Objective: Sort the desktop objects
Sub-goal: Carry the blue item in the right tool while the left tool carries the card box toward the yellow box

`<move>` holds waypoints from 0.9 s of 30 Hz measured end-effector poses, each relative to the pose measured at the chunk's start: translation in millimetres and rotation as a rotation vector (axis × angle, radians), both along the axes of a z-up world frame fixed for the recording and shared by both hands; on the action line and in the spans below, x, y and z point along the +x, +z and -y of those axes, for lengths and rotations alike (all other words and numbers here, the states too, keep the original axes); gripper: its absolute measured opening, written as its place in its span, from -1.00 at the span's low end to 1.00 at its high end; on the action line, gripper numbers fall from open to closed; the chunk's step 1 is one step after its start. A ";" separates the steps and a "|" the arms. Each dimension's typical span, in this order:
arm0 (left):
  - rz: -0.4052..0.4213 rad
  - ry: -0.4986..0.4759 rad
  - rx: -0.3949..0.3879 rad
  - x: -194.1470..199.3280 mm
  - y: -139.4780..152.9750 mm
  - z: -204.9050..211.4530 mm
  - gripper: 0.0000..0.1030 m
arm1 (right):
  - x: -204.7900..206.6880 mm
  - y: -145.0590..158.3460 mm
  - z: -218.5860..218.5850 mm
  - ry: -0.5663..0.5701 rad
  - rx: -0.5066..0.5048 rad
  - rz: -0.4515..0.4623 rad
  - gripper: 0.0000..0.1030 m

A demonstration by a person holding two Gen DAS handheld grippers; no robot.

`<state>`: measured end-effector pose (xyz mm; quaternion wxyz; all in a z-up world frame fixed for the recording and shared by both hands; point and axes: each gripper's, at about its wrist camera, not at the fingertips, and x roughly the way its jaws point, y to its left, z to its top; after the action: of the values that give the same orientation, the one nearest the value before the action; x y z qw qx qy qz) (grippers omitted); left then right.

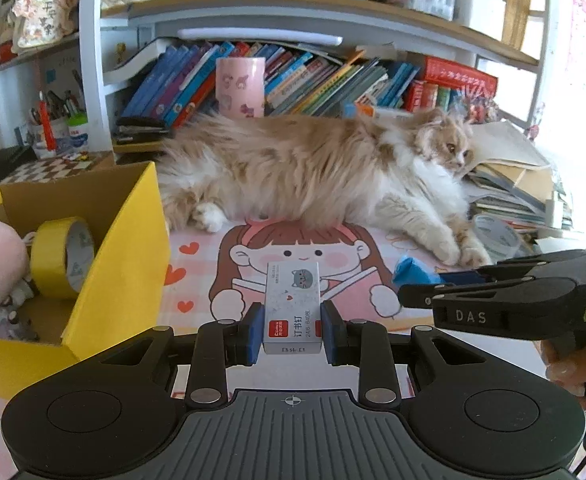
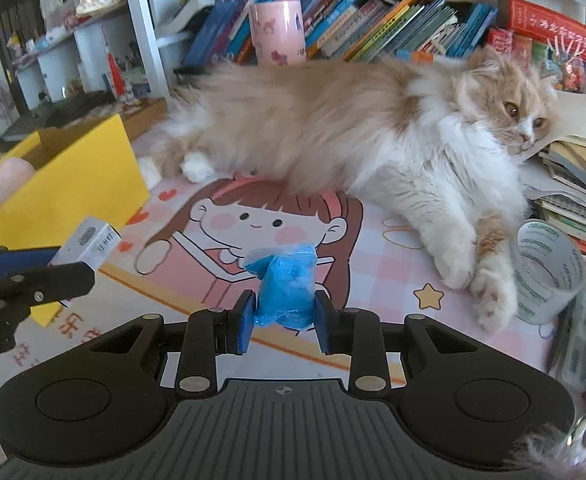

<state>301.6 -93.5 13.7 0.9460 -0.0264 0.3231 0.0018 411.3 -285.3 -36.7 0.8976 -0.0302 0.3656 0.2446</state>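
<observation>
left claw (image 1: 292, 322) pinching staple box (image 1: 292, 306) by its long sides, lifted off table | stiff, light cardboard (crushable) | right claw (image 2: 284, 318) squeezing blue powder bag (image 2: 287, 290) midway, off table | soft, squishy, slippery film

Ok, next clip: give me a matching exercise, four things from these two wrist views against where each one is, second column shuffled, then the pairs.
Things:
1. staple box
2. blue bag
3. yellow tape roll
4. cat

Places:
A. inside the yellow box
B. gripped in the right tool
C. lying on the desk mat
D. gripped in the left tool

Pairs: 1-D, 2-B, 3-A, 4-C
</observation>
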 end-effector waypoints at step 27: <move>0.021 -0.126 0.051 -115.3 16.4 -57.6 -0.44 | -141.2 14.7 -19.5 -0.165 0.024 -0.005 -0.46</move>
<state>186.3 -35.8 30.1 0.9480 0.0180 0.3139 -0.0498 270.1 -265.8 -22.0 0.9140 0.0117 0.3661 0.1742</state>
